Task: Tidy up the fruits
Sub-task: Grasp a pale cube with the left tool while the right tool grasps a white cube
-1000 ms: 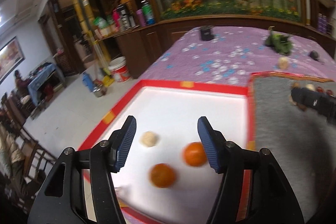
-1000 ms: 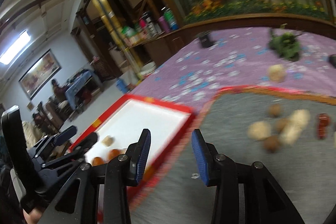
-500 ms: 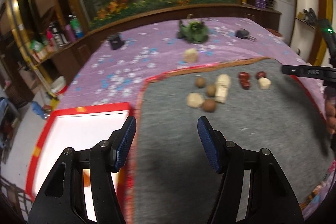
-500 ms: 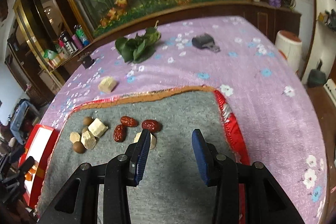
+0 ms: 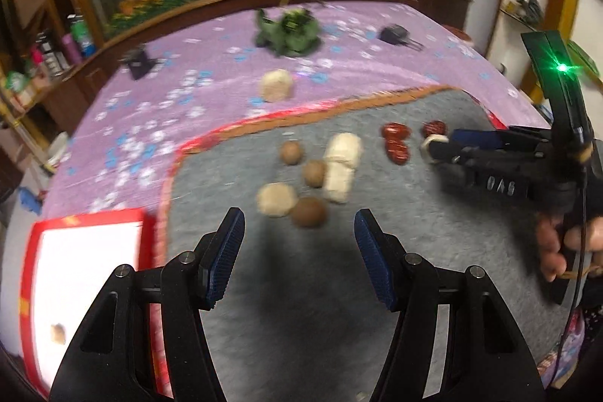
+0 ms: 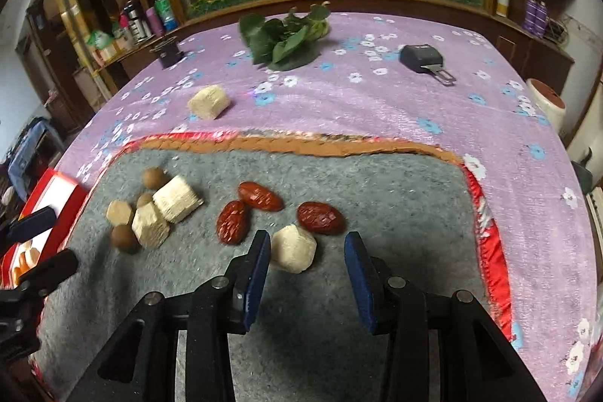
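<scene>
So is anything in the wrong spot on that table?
Yes. One pale chunk lies alone on the purple cloth, outside the grey mat, while the other pale chunks, brown balls and red dates all sit on the mat. Nothing looks spilled or broken.

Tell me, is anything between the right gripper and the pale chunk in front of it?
Nothing visible is. The right gripper is open, and the pale chunk lies on the grey mat just ahead of its left finger. The nearest red date lies beyond the chunk, not in the path.
</scene>
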Motion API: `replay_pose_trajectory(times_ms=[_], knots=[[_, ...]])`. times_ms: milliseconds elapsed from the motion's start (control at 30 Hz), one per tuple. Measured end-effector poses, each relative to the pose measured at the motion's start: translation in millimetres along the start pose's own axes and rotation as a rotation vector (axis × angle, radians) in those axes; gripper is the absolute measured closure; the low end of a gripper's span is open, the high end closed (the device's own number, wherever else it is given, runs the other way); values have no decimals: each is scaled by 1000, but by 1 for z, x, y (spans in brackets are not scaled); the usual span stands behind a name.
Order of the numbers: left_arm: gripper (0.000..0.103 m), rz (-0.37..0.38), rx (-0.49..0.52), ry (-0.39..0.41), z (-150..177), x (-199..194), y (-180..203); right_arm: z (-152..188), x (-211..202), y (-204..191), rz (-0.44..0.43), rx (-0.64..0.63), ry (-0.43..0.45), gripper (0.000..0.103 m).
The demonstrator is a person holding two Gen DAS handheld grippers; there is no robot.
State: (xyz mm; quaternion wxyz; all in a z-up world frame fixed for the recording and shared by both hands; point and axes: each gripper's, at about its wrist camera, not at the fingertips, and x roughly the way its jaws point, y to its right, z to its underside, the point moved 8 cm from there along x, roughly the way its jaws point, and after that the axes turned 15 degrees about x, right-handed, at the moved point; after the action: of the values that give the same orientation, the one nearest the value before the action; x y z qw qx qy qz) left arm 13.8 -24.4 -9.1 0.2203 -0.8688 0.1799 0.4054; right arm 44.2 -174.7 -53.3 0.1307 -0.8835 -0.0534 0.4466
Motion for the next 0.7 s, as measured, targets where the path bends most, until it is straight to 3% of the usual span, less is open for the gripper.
replay_pose_trajectory(times_ms=[67,167,367,433,700], knots=[[42,15,15,-13,-6,10,6,7,5,-5,-16,-26,-32,64],[43,40,29,-38,-13,25,12,10,5,-11,13,-85,3,67],[67,57,25,-61,-20,45,14,7,3,-7,-35,-29,-8,71],[74,94,11,-63,-21,47,15,5,4,-6,-55,-10,-20,71],[75,96,28,-58,-24,49,21,0,3,0,-136,82,-65,71]])
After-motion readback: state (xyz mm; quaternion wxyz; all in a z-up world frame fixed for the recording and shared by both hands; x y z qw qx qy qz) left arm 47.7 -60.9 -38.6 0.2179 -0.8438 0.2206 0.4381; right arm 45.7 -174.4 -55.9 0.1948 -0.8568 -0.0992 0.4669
